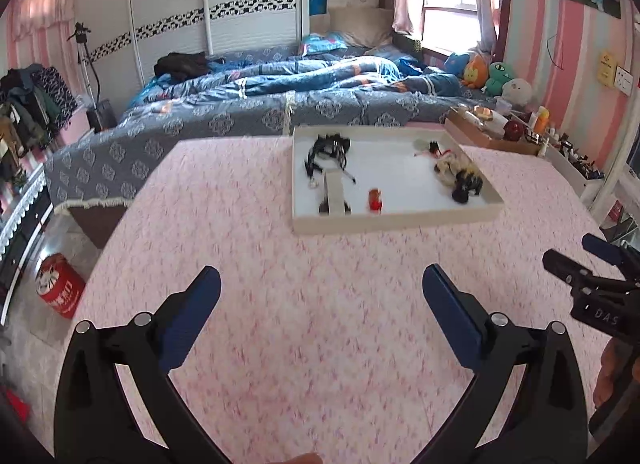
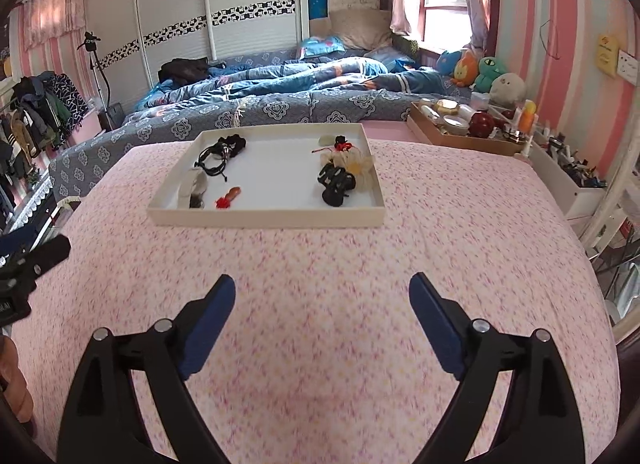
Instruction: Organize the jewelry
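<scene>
Both your grippers are spread wide and hold nothing: the left gripper (image 1: 320, 284) and the right gripper (image 2: 322, 290) hang over the pink tabletop (image 2: 340, 264), well short of the white tray (image 2: 264, 219) where all the jewelry lies. On the tray's left side sit a tangle of black cord bracelets (image 2: 218, 155), a pale strap-like piece (image 2: 194, 185) and a small red charm (image 2: 228, 197); on the right, a cream flower piece (image 2: 360, 165) lies against a black hair clip (image 2: 336, 181), with a red-corded item (image 2: 340, 145) behind. Expect everything here to be light; the cords are likely limp and will drag their neighbours, so pinch 1 strand at the edge of the tangle. The clip looks rigid, so close across its body. The flower seems soft and crushable. The tray wall is low, but come in from above. A brown box (image 2: 464, 139) of bottles stands near the tray's far right corner; stay clear of it.
</scene>
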A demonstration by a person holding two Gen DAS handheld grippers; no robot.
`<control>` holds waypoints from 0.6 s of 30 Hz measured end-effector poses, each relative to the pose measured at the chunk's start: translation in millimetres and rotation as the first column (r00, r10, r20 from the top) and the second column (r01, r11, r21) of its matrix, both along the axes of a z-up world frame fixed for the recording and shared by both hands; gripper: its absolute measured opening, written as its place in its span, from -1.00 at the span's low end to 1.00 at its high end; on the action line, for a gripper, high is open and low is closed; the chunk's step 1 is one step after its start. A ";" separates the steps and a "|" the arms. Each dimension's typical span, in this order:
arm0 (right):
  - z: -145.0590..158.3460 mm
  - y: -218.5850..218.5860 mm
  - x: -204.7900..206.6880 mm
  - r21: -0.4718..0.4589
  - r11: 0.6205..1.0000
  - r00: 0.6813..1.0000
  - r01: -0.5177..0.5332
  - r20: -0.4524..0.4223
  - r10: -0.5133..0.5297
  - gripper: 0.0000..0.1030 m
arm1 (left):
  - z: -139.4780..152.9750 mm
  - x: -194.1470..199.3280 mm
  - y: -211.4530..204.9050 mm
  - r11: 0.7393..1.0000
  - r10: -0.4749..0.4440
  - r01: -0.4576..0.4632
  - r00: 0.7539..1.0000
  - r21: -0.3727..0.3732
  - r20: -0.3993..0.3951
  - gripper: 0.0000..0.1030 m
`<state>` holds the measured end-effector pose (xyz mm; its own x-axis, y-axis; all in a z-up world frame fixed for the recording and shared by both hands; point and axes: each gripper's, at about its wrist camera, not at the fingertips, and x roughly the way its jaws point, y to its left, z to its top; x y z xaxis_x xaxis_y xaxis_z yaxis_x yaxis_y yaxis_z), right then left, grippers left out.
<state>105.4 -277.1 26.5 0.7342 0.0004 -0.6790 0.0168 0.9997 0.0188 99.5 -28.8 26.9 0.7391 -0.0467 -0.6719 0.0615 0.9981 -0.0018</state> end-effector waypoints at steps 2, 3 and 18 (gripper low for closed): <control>-0.8 -0.8 -12.2 -0.010 1.000 1.000 0.011 0.008 -0.011 0.73 | -6.0 -8.9 1.3 1.000 0.003 -0.003 1.000 -0.009 -0.011 0.94; -1.2 -1.5 -16.5 -0.011 1.000 1.000 0.015 0.010 -0.015 0.73 | -8.5 -13.3 1.7 1.000 0.004 -0.004 1.000 -0.012 -0.010 0.94; -12.1 -0.7 -42.5 -0.028 0.999 0.999 0.046 0.005 -0.045 0.73 | -9.0 -49.5 -5.2 1.000 -0.019 0.019 0.999 0.008 0.037 0.94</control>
